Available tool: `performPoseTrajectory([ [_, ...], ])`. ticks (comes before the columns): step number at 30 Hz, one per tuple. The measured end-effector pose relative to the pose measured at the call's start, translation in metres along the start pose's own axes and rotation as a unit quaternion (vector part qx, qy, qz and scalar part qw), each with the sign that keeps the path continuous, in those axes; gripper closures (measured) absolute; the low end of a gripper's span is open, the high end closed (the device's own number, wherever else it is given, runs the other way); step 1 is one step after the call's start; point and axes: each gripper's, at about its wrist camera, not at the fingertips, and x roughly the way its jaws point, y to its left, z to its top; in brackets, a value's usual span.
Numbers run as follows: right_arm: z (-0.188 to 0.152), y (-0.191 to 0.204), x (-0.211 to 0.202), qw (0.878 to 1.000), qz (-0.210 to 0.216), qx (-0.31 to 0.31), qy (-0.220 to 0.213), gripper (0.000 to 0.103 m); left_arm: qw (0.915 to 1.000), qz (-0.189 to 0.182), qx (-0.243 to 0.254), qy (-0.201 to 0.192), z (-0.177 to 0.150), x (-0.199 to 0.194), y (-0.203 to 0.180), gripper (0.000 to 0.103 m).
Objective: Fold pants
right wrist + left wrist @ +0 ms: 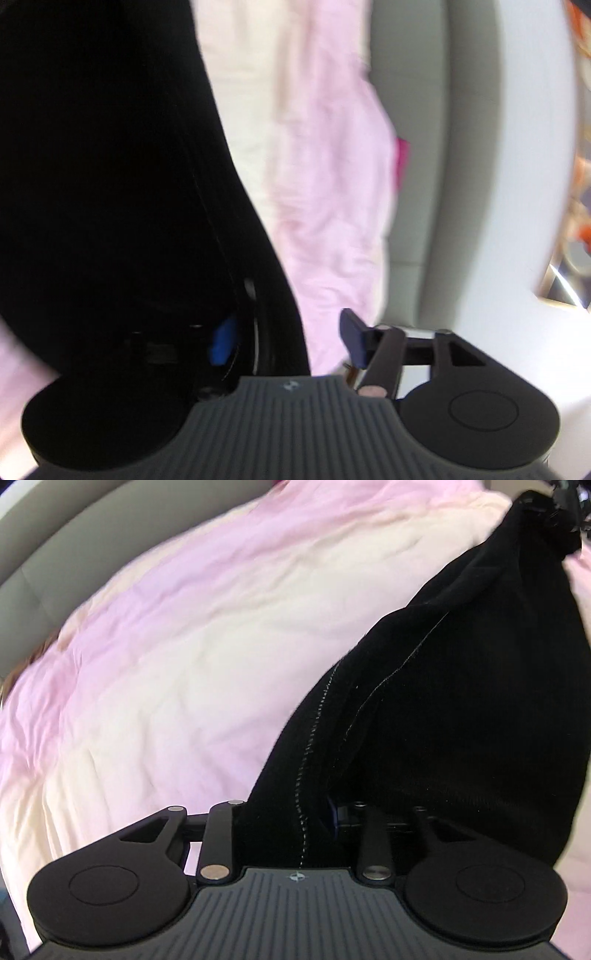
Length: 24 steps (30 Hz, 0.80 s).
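Black pants lie on a bed covered with a pink and cream sheet, and both views are blurred.

Left wrist view: the cloth runs from the left hand-held gripper up to the top right corner, where it bunches at some dark gear that is too small to make out. A pale stitched seam runs down the cloth into the jaws. The fabric sits between the fingers and drapes over the right one, hiding both pads. A sliver of blue shows at the fold. I cannot tell whether the jaws are pressing the cloth or just apart around it. A grey padded headboard curves along the top left.

Right wrist view: the pants fill the left half. The right hand-held gripper has its jaws clearly apart: the right blue pad is bare and clear of the cloth, while the left blue pad sits against the fabric. The cloth hangs between the fingers, not pinched. The sheet is behind, with a grey-white padded frame at right.
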Motion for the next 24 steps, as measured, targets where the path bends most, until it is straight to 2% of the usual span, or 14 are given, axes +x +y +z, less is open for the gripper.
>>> performPoseTrajectory([
  [2,0.009,0.0,0.01,0.998,-0.005,0.058,0.013,0.038,0.9999,0.006,0.001,0.009,-0.006,0.009,-0.004,0.055],
  [4,0.007,0.006,0.014,0.997,-0.012,0.073,0.025,0.038,0.9996,-0.002,-0.027,0.006,-0.01,0.011,0.003,0.046],
  [6,-0.006,0.013,0.018,0.996,0.006,0.074,0.043,0.037,0.9969,-0.005,-0.078,0.01,-0.011,0.011,0.018,0.02],
  [8,-0.028,0.02,0.021,0.993,0.016,0.078,0.081,0.037,0.9916,0.004,-0.129,0.007,-0.014,0.006,0.039,0.015],
  [11,-0.069,0.022,0.02,0.982,0.033,0.127,0.138,0.037,0.9814,-0.006,-0.192,-0.002,-0.018,-0.004,0.048,0.014],
  [14,-0.108,0.021,0.006,0.958,0.058,0.222,0.171,0.037,0.9733,-0.008,-0.229,-0.006,-0.021,-0.016,0.042,0.014],
  [15,-0.116,0.019,0.001,0.944,0.073,0.267,0.178,0.037,0.9676,-0.016,-0.252,-0.008,-0.023,-0.02,0.047,0.014],
  [17,-0.137,0.015,-0.006,0.906,0.116,0.368,0.176,0.038,0.951,-0.037,-0.306,-0.018,-0.034,-0.024,0.072,0.014],
  [19,-0.143,0.012,-0.006,0.859,0.155,0.459,0.164,0.04,0.9261,-0.037,-0.373,-0.041,-0.048,-0.03,0.096,0.014],
  [20,-0.138,0.018,-0.001,0.833,0.173,0.501,0.158,0.042,0.9056,-0.038,-0.419,-0.054,-0.057,-0.034,0.109,0.014],
  [21,-0.142,0.018,-0.002,0.804,0.189,0.543,0.151,0.042,0.8764,-0.038,-0.475,-0.07,-0.068,-0.038,0.123,0.022],
  [22,-0.137,0.02,0.004,0.77,0.202,0.588,0.143,0.042,0.8427,-0.021,-0.532,-0.08,-0.08,-0.042,0.141,0.024],
  [23,-0.14,0.019,0.012,0.731,0.211,0.634,0.134,0.044,0.8151,-0.006,-0.574,-0.08,-0.091,-0.048,0.15,0.024],
  [24,-0.144,0.018,0.021,0.689,0.215,0.681,0.124,0.046,0.8006,0.0,-0.594,-0.079,-0.099,-0.054,0.157,0.024],
])
